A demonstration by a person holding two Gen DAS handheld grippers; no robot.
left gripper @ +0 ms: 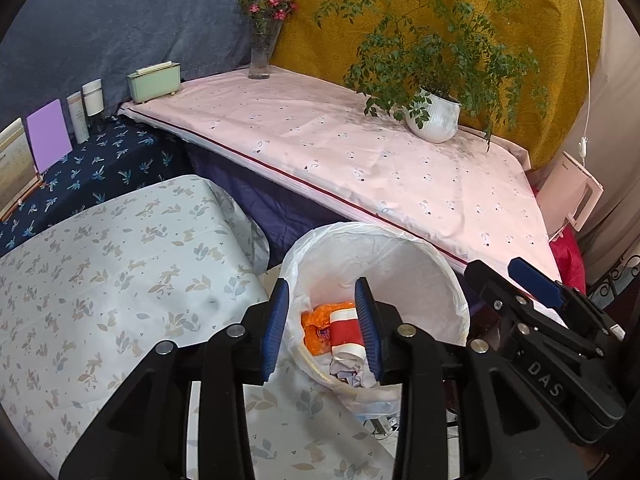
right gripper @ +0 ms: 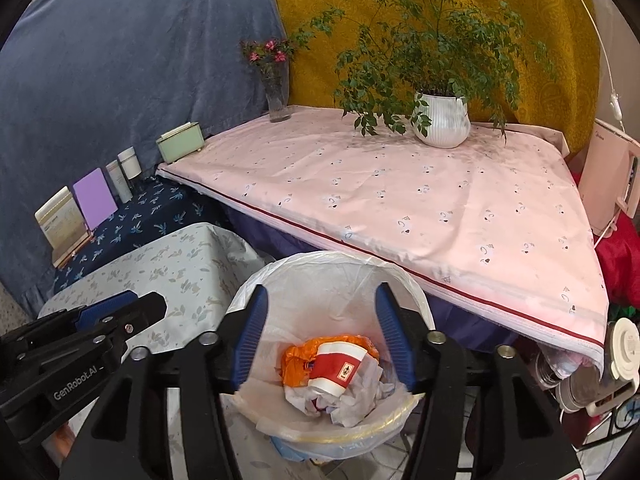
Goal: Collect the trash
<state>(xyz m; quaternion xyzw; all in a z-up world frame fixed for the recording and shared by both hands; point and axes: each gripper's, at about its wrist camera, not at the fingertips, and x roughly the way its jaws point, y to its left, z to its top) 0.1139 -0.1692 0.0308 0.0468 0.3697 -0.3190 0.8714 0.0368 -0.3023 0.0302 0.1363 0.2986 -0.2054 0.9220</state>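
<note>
A trash bin lined with a white plastic bag (left gripper: 400,248) (right gripper: 328,264) stands on the floor below the pink table. Inside lie a red-and-white paper cup (right gripper: 336,372) (left gripper: 348,330), an orange wrapper (right gripper: 296,360) (left gripper: 316,328) and crumpled white paper (right gripper: 356,400). My left gripper (left gripper: 322,328) is open and empty over the bin's left rim. My right gripper (right gripper: 324,336) is open and empty above the bin's mouth. Each gripper shows in the other's view, the right one (left gripper: 532,280) and the left one (right gripper: 120,312).
A pink-clothed table (right gripper: 400,200) holds a potted plant (right gripper: 442,120), a flower vase (right gripper: 276,96) and a green box (right gripper: 180,144). A floral-covered surface (left gripper: 100,280) lies left. A dark blue shelf (left gripper: 100,168) carries bottles and cards. A white appliance (right gripper: 608,184) stands right.
</note>
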